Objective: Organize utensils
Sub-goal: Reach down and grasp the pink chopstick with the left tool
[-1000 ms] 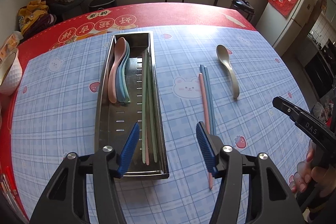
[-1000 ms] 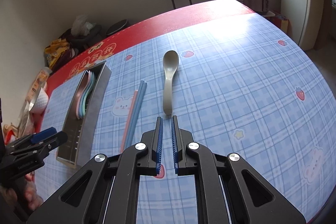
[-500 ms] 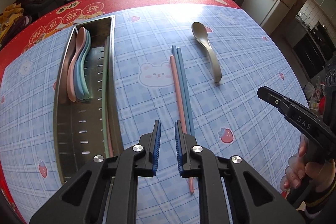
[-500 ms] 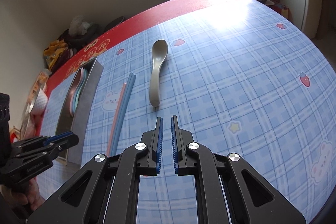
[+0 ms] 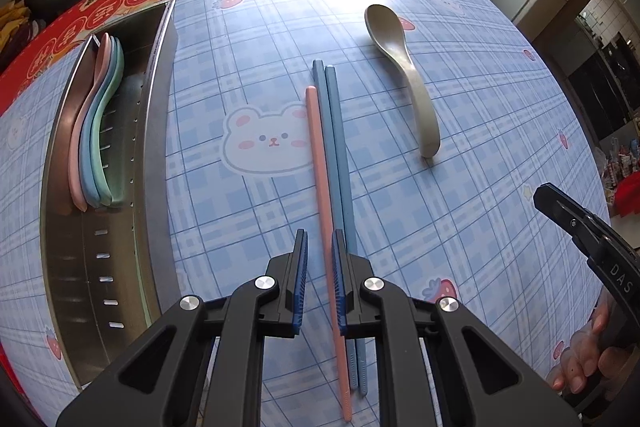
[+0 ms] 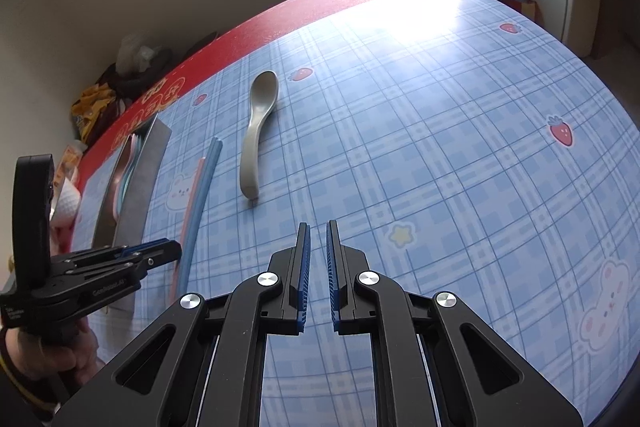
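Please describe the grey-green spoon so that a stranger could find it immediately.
On the blue checked tablecloth, look right of the metal tray and past the chopsticks. The grey-green spoon lies there alone; the other spoons, pastel coloured, are stacked in the tray.

Left wrist view: steeply down, close above counter (image 5: pixel 460 187). Right wrist view: shallower, rightward of shared grey spoon (image 5: pixel 404 75).

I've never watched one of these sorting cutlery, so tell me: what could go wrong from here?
The left claw is nearly shut over the pink chopstick, which lies tight against the blue chopsticks; it may nudge them or catch only one. A thin stick gripped near one end could tip. The grey spoon is not yet in the metal tray.
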`<state>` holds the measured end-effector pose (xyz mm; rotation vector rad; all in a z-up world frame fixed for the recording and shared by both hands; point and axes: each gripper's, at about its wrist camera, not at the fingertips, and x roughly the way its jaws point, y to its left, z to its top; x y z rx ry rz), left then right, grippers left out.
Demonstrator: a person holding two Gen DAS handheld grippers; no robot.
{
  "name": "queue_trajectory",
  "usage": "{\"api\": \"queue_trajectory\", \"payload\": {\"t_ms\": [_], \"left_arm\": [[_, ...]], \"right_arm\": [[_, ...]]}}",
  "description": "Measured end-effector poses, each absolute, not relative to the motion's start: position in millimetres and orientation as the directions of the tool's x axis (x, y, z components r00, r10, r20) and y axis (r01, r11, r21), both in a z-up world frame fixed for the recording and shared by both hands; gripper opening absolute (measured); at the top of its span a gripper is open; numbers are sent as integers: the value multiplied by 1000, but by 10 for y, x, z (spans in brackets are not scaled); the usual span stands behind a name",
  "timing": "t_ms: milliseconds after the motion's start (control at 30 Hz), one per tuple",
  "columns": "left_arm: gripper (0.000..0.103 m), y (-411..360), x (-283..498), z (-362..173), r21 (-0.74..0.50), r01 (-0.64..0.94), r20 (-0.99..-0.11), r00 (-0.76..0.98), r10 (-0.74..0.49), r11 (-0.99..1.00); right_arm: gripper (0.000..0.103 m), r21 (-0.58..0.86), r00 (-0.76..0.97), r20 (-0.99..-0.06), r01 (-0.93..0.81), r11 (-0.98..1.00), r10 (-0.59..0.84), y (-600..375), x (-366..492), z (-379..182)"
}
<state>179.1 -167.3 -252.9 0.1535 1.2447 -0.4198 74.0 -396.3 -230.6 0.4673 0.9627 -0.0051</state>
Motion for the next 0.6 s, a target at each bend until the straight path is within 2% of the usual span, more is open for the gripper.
{"api": "queue_trajectory", "payload": {"t_ms": [333, 600], "left_arm": [[12, -1738, 1780, -2565, -23, 425, -947, 280, -156, 905], [12, -1733, 1779, -2571, -31, 429, -939, 298, -173, 903]], "right_arm": [[9, 394, 582, -785, 203, 896, 213, -3961, 747, -2315], [9, 399, 577, -789, 217, 891, 212, -3995, 703, -2352]]}}
